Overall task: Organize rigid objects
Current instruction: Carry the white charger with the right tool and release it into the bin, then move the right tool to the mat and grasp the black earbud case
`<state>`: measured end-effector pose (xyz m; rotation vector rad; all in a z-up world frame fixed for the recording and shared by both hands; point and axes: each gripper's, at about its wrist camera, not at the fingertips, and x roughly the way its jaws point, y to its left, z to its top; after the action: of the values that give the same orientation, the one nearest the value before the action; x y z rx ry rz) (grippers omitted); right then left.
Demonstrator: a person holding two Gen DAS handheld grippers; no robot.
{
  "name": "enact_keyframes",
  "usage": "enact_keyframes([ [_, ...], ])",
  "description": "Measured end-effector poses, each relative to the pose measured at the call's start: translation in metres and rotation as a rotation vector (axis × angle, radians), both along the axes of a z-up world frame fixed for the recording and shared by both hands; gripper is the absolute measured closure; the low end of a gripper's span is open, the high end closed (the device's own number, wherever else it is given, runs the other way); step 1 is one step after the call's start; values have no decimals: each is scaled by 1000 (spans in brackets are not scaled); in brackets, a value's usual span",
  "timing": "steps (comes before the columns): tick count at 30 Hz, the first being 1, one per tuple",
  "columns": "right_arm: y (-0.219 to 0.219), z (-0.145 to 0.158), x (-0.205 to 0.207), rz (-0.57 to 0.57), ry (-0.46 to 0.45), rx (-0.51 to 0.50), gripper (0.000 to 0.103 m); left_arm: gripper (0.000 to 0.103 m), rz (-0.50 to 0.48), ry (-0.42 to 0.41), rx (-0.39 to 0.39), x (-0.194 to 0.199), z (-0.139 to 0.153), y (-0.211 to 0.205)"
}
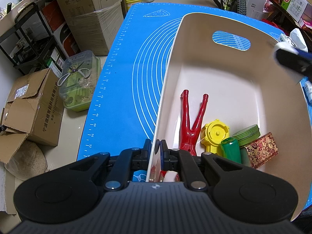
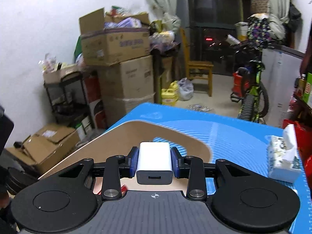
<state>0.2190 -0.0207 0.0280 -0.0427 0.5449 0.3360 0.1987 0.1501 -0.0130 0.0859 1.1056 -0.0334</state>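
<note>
While the right tool (image 2: 154,162) clamps a white USB charger (image 2: 154,162) between its blue pads (image 2: 133,161), we see the charger port-end toward the camera, held in the air above the near rim of the cream bin (image 2: 124,134). In the left wrist view the same tool shows as a blurred dark shape at the bin's far right edge, with something white at its tip.

Left tool (image 1: 156,146) is pinched shut on the bin's near left wall (image 1: 165,89), one finger outside, one inside.

Inside the bin, all bunched at the near right corner:
- red two-pronged plastic piece (image 1: 190,122), prongs pointing away from us
- yellow round-faced piece (image 1: 214,134), just beside the red one
- green cylinder (image 1: 231,150), touching the yellow piece
- green stack of discs (image 1: 248,134) behind it
- red-and-gold patterned box (image 1: 262,149) against the right wall

Far wall of the bin has an oval handle cutout (image 1: 231,41). Rest of the bin floor is bare.

Bin sits on a blue baking mat (image 1: 124,74) that covers the bench. A tissue pack (image 2: 283,154) lies on the mat to the right, well apart from the bin.

Beyond the bench: stacked cardboard boxes (image 2: 124,70), a black rack (image 1: 29,39), a wooden chair (image 2: 198,66), a green bike (image 2: 253,95).
</note>
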Motion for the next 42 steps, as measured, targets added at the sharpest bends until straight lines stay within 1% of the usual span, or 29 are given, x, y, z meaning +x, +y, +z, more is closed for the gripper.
enact_keyframes([
  [3, 18, -8, 1, 29, 35, -39, 60, 92, 0, 0, -1, 0, 1, 0],
  [10, 53, -32, 4, 107, 154, -143, 61, 92, -1, -1, 1, 0, 1, -1],
  [12, 60, -41, 5, 133, 205, -186, 60, 92, -1, -1, 1, 0, 1, -2],
  [14, 65, -45, 5, 149, 235, -231, 60, 93, -2, -5, -1, -1, 2, -2],
  [16, 65, -44, 5, 156, 253, -208, 60, 93, -1, -2, 2, 0, 1, -3],
  [17, 62, -44, 6, 153, 267, -200, 62, 93, 0, -1, 0, 0, 1, -3],
  [18, 61, -44, 7, 145, 275, -192, 59, 93, 0, -1, 0, 0, 1, -3],
  [19, 59, -43, 7, 142, 277, -180, 58, 92, 0, -1, 1, 0, 1, -3],
  [20, 57, -42, 7, 140, 274, -166, 57, 92, 0, -1, 2, 0, 1, -3],
  [22, 49, -36, 5, 134, 254, -131, 44, 92, 0, -1, 1, 0, 1, -3],
  [25, 32, -22, 4, 114, 197, -70, 34, 92, 1, -1, 1, 0, 2, -3],
  [30, -2, 3, 1, 32, 115, -10, 29, 92, 0, -1, -1, 0, 2, -3],
  [33, -28, 10, 2, -37, 78, 19, 25, 92, -1, -1, 2, 0, 2, -3],
  [37, -64, 10, 7, -136, 59, 34, 23, 92, 0, -1, 2, -1, 2, -2],
  [42, -109, -3, 16, -255, 40, 38, 21, 92, 3, -1, 6, 0, 1, -3],
])
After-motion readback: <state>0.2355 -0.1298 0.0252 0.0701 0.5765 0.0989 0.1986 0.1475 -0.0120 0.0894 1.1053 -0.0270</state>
